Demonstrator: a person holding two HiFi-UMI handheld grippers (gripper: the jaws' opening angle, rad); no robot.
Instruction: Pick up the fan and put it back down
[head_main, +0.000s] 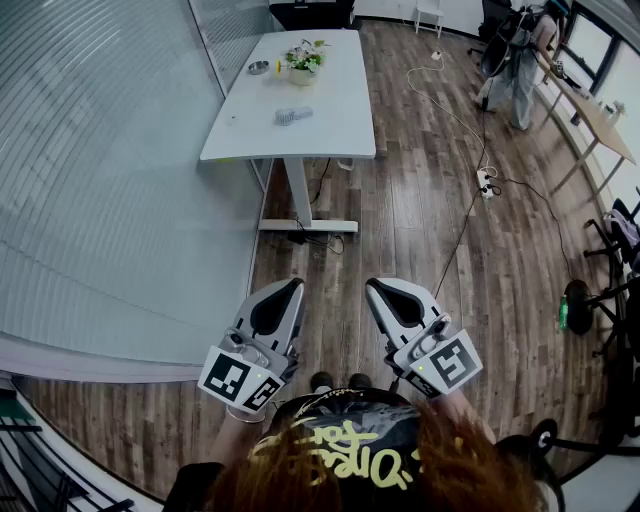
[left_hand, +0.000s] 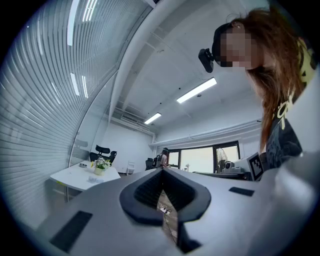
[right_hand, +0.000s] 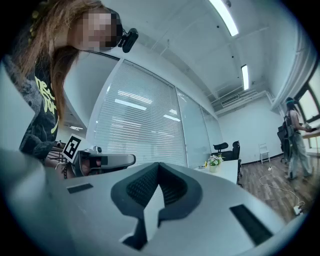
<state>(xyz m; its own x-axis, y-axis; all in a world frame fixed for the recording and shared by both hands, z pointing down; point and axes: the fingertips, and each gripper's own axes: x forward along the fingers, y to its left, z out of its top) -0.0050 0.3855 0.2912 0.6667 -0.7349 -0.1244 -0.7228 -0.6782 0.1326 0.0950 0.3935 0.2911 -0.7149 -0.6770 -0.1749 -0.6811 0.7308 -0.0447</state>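
My left gripper (head_main: 290, 292) and right gripper (head_main: 378, 292) both have their jaws pressed together with nothing between them, and sit side by side close to the body. The fan (head_main: 293, 116) lies on the table (head_main: 345, 125), well ahead of both, near the flowerpot (head_main: 301, 70).

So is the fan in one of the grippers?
No, the fan lies on the white table far ahead of the left gripper and right gripper, both shut and empty.

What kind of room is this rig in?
Most likely an open-plan office or lab: a white desk beside a glass partition with blinds, an office chair behind it, and a power strip cabled across wood flooring.
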